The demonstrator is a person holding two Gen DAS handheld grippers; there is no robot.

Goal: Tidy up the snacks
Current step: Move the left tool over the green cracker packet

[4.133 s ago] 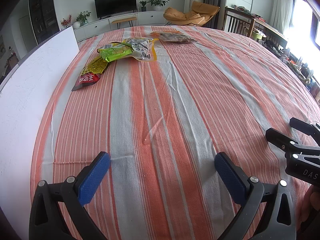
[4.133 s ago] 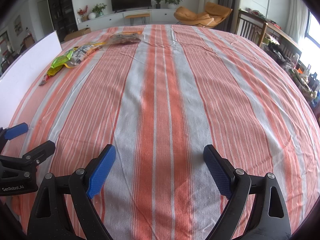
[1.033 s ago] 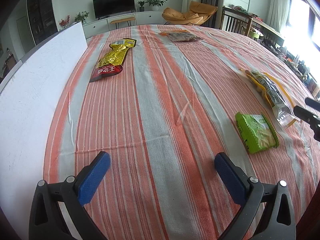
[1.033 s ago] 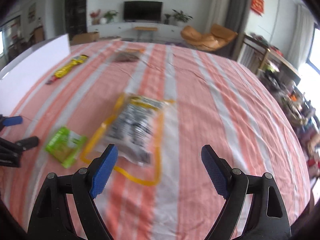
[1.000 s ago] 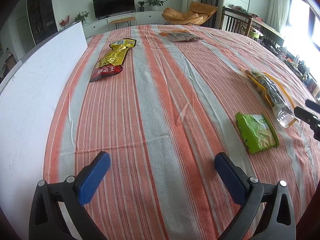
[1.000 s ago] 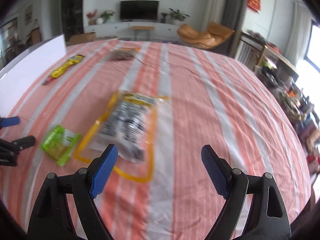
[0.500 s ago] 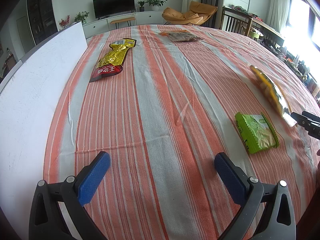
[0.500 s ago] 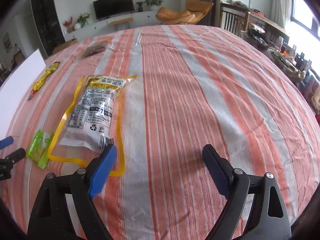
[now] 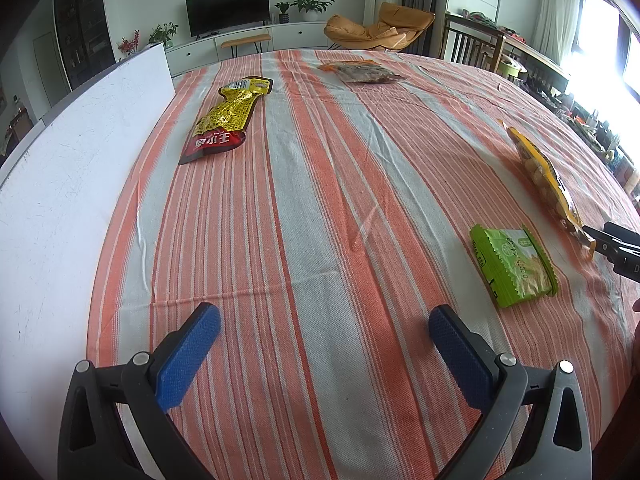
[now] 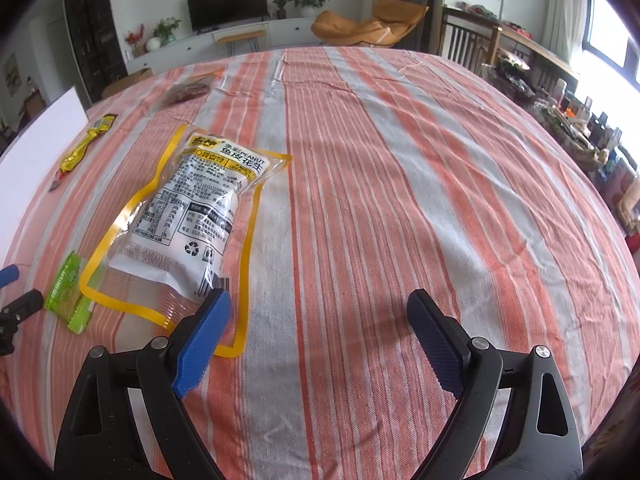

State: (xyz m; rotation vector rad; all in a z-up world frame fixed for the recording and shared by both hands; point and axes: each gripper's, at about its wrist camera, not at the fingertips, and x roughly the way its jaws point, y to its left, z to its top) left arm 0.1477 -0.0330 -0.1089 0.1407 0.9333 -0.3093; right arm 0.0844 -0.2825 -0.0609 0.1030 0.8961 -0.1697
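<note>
A yellow-edged peanut bag [image 10: 192,216] lies flat on the striped tablecloth [image 10: 400,200], its near edge beside my right gripper's left finger. It also shows at the right in the left wrist view [image 9: 544,172]. A small green snack pack [image 9: 512,264] lies next to it, also seen in the right wrist view [image 10: 70,292]. A gold-and-red packet [image 9: 224,120] and a brown snack bag [image 9: 360,72] lie far back. My left gripper [image 9: 324,348] is open and empty. My right gripper [image 10: 316,336] is open and empty.
A white board [image 9: 68,168] stands along the table's left side. The right gripper's tip [image 9: 616,240] shows at the right edge of the left wrist view. Chairs, a TV cabinet and shelves stand beyond the table.
The peanut bag and green pack were moved from the far pile to the near right. In the last second the right gripper drew back and right from the peanut bag. The left gripper stayed still.
</note>
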